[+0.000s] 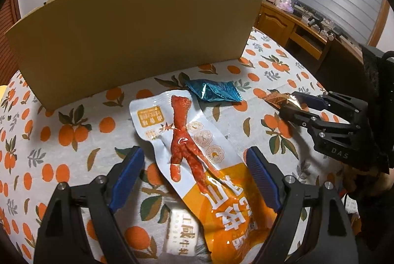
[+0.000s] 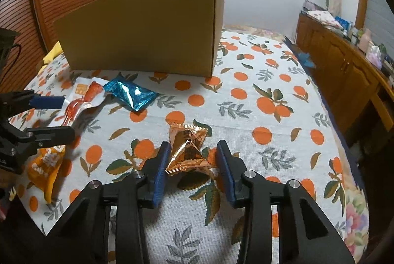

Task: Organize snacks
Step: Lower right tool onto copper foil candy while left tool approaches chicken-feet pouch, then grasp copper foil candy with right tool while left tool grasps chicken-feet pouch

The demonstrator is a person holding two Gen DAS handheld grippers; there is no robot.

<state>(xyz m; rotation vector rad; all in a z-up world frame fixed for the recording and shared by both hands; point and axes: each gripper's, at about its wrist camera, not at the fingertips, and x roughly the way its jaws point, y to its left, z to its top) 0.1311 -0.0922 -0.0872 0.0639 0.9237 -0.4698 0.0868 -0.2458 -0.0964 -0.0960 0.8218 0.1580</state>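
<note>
Your left gripper [image 1: 195, 165] stands wide apart astride the chicken-foot pouch [image 1: 197, 155] on the tablecloth [image 2: 246, 116]. At 12 o'clock sits the cardboard box [image 2: 142, 37], with the blue packet [image 2: 130, 94] before it. Your right gripper [image 2: 193, 160] flanks the copper packet [image 2: 188, 148], left pad touching, right pad just clear.

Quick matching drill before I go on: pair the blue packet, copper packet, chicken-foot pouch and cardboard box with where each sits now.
Things:
1. blue packet
2. copper packet
3. chicken-foot pouch
4. cardboard box

Places:
A. standing at the far side of the tablecloth
B. between the fingers of the left claw
C. between the fingers of the right claw
D. lying free, beside the pouch's far end

Pairs: 1-D, 2-C, 3-B, 4-A
</note>
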